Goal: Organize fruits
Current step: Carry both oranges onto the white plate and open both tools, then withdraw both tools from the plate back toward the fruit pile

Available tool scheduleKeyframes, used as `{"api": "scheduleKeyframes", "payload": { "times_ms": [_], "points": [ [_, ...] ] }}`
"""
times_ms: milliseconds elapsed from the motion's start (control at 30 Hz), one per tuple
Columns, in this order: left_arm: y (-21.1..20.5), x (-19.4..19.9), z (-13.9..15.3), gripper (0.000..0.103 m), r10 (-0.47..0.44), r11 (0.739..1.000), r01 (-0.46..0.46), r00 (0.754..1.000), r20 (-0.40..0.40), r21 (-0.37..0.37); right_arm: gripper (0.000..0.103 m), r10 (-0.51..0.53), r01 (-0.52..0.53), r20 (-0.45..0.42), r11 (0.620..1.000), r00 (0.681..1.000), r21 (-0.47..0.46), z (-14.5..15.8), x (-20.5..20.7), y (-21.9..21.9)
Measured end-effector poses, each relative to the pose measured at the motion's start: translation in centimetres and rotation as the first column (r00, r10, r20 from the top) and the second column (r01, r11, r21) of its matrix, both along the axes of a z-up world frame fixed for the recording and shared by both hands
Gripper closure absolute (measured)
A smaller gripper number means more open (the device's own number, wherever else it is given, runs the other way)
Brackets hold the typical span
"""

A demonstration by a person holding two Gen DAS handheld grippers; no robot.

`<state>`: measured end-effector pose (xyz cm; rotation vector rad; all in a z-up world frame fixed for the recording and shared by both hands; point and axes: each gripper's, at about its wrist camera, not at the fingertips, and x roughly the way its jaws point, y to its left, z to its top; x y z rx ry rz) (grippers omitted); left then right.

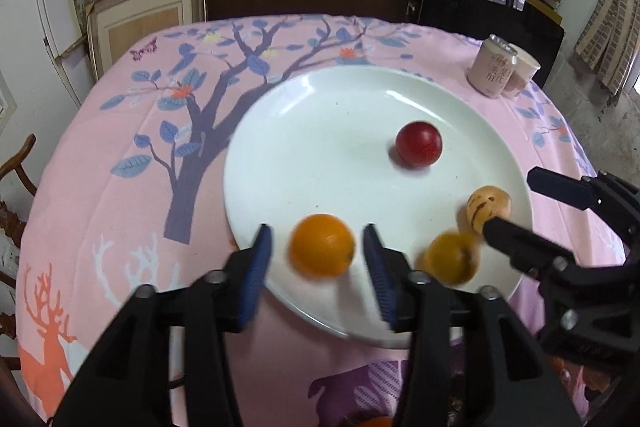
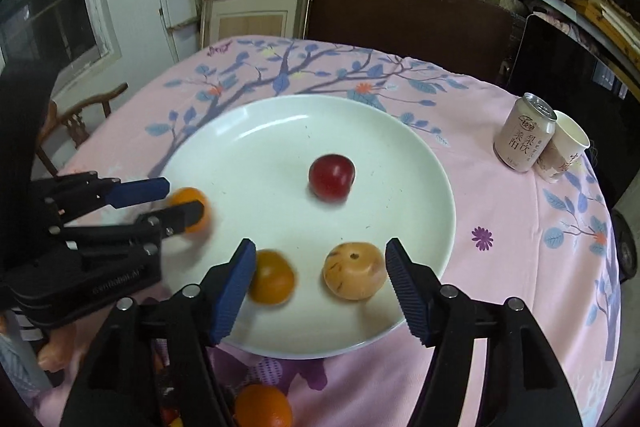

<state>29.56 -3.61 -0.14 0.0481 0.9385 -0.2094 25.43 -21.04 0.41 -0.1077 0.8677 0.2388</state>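
1. Plate (image 1: 280, 131) on the cloth-covered counter (image 1: 120, 211): carries four fruits — orange (image 1: 322, 245), darker orange fruit (image 1: 451, 257), tan fruit (image 1: 489, 207), red fruit (image 1: 419, 143).
2. Left gripper (image 1: 318, 247): fingers wide open around the orange, with gaps on both sides; nothing held.
3. Right gripper (image 2: 320, 267): fingers wide open, tan fruit (image 2: 355, 275) between them, ungripped.
4. Progress: apparently well along. Another orange fruit (image 2: 262, 405) lies off the plate, below its near rim.
5. Can (image 2: 524, 133) and cup (image 2: 564, 147): well apart from the plate.
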Motion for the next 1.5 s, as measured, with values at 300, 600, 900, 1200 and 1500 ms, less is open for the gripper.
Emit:
{"api": "scheduleKeyframes", "payload": {
  "times_ms": [300,600,900,1200,1500],
  "points": [
    [2.1,-6.1,4.4,0.032,0.020,1.000,-0.022,0.994,0.112,0.022,0.012,-0.092,0.087,0.113,0.995,0.989,0.046,4.0,-7.4,-3.9],
    [5.8,-17.9,2.6,0.017,0.085,0.996,-0.090,0.984,0.158,0.028,0.003,-0.208,0.194,0.105,0.973,0.973,0.128,0.8,-16.8,-7.2],
    [5.7,-20.8,-1.1,0.017,0.076,0.992,-0.089,0.989,0.129,0.093,0.003,-0.216,0.195,0.118,0.966,0.969,0.172,-1.9,-20.7,-7.4],
    [5.1,-20.0,-2.6,0.014,0.039,0.995,-0.047,0.995,0.091,0.093,0.003,-0.160,0.142,0.126,0.980,0.979,0.136,-3.7,-21.2,-5.8],
    [4.5,-18.5,-3.2,0.004,0.040,0.992,-0.048,0.996,0.078,0.113,0.003,-0.198,0.179,0.113,0.971,0.974,0.159,-3.7,-20.9,-6.8]
  ]
}}
